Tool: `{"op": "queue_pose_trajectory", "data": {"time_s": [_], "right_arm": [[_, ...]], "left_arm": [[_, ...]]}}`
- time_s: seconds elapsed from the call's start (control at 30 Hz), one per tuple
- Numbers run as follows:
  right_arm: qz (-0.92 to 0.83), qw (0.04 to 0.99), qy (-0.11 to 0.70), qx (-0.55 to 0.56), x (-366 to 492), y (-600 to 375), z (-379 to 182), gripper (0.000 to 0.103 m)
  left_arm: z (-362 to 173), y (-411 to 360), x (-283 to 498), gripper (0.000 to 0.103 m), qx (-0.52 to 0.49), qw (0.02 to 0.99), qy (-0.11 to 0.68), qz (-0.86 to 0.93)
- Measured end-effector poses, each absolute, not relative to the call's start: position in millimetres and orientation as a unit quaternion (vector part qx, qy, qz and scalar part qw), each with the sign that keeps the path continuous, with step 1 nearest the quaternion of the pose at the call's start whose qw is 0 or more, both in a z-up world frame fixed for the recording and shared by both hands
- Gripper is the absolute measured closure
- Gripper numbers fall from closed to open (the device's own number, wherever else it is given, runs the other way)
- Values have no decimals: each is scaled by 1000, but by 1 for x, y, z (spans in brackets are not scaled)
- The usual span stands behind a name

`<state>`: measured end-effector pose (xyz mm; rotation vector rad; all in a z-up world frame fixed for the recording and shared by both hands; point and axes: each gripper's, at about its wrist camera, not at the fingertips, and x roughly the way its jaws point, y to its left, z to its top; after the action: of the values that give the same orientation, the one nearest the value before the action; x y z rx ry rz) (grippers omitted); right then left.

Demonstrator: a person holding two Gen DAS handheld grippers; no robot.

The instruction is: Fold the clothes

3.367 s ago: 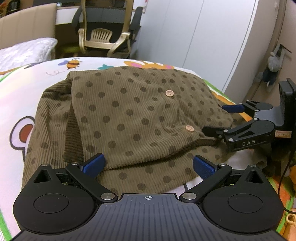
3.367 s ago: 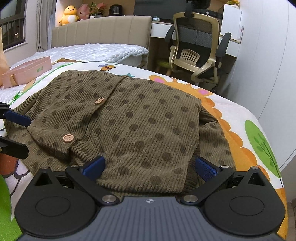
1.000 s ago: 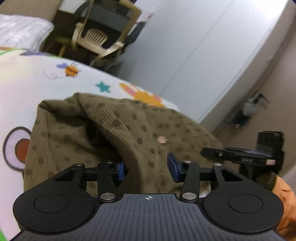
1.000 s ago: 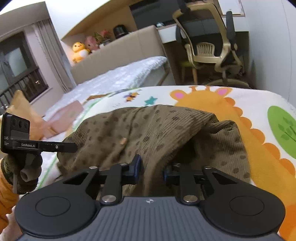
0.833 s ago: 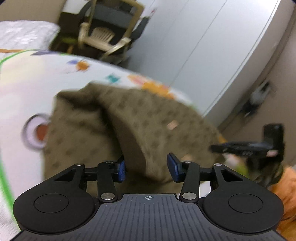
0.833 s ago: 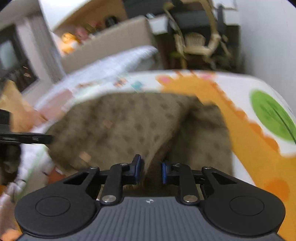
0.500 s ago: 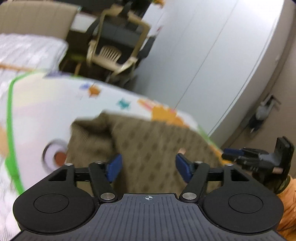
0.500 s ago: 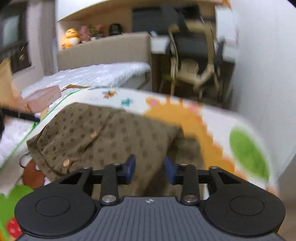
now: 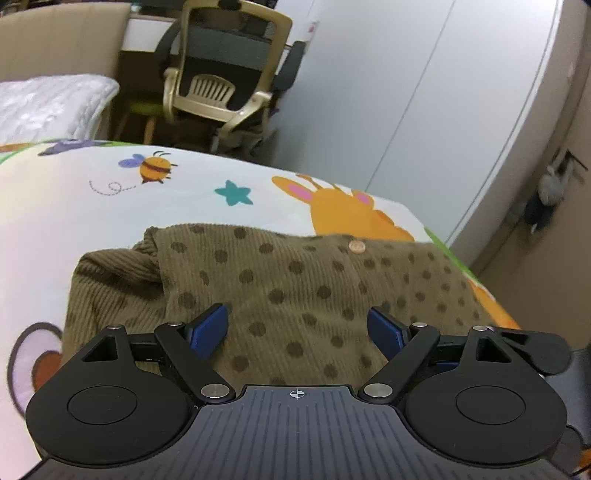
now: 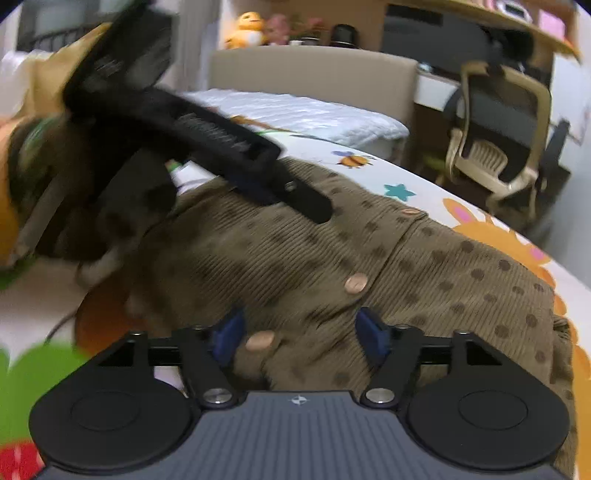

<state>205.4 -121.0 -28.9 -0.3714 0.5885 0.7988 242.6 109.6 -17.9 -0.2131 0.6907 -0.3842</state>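
An olive-brown corduroy garment (image 9: 295,280) with dark dots and tan buttons lies folded on a cartoon-print play mat (image 9: 110,199). It also shows in the right wrist view (image 10: 369,266). My left gripper (image 9: 297,326) is open and empty just above the garment's near edge. My right gripper (image 10: 301,334) is open and empty over the buttoned edge. The left gripper's body crosses the upper left of the right wrist view (image 10: 207,140), blurred.
A beige and black office chair (image 9: 225,85) stands beyond the mat by a white wardrobe (image 9: 406,92). A bed with a white quilt (image 10: 295,110) and beige headboard lies at the back. Plush toys (image 10: 251,22) sit on a shelf.
Both grippers had been shut on the garment and carried its edge over. They have since opened and let go. The garment now lies folded flat, and the two grippers have come close together.
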Motion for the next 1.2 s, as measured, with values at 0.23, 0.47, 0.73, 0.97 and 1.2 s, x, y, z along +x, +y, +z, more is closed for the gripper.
{"op": "queue_pose_trajectory", "data": {"time_s": [0.23, 0.47, 0.73, 0.97, 1.2], "right_arm": [[367, 875, 272, -158, 224, -135, 12, 21], [251, 915, 305, -77, 310, -146, 3, 21], [247, 909, 329, -74, 315, -149, -19, 17], [243, 913, 318, -77, 306, -146, -26, 13], [231, 920, 296, -110, 291, -141, -17, 13]], "left_arm": [[-19, 108, 234, 12, -98, 920, 330, -190], [-20, 112, 230, 11, -103, 918, 330, -193], [-9, 156, 166, 11, -120, 935, 311, -125], [-25, 189, 159, 25, -119, 930, 345, -38], [-30, 175, 170, 56, -87, 934, 343, -56]]}}
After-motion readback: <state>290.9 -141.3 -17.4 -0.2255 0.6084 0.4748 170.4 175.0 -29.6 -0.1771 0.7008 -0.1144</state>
